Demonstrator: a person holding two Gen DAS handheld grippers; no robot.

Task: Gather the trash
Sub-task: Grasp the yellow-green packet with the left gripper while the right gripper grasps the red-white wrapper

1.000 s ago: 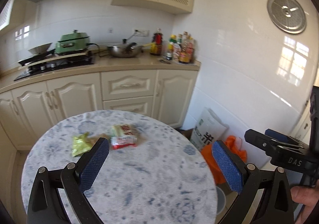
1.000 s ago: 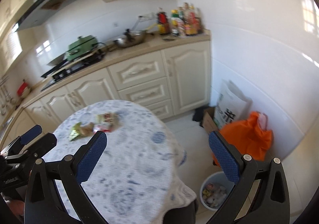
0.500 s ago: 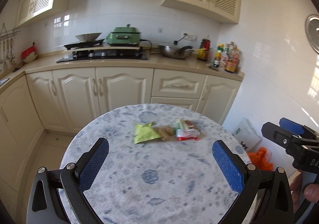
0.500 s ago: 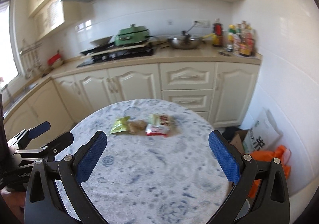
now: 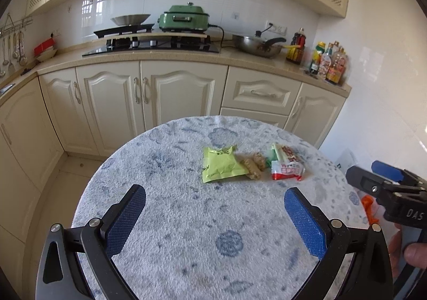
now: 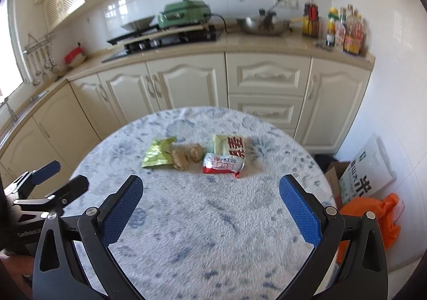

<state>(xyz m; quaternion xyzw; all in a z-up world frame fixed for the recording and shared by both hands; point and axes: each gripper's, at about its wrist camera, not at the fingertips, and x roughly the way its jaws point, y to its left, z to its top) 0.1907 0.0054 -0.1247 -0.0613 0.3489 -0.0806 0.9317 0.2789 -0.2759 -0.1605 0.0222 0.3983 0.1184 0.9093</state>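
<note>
Now both cameras look squarely at the cream kitchen cabinets (image 5: 149, 102) and the round table under a white, blue-flowered cloth (image 5: 186, 220); a second ago they were turned toward the white tiled wall and the floor at the right, with the litter lying off to the left of each view. Since then the litter has come to the middle of both views and looks larger.

The left gripper (image 5: 214, 213) hangs over the near part of the table with its blue-padded fingers (image 5: 125, 220) spread wide apart. Nothing lies between them, and they touch nothing. The right gripper (image 6: 210, 208) is equally wide open and empty, hovering over the cloth near the table's edge. Each tool shows in the other's view: the right one at the right border of the left camera, with part of a hand (image 5: 415, 254) under it, and the left one at the left border of the right camera.

The trash sits in a short row on the far half of the table, well ahead of both pairs of fingers: a flat lime-green foil packet (image 5: 220, 165) on the left, brown crumbly scraps (image 5: 253, 165) touching it in the middle, and a red-and-white snack wrapper (image 5: 287, 170) beside a pale green-and-red packet (image 5: 283, 152) on the right.

An orange plastic bag (image 6: 373, 216) lies on the floor to the right of the table.
</note>
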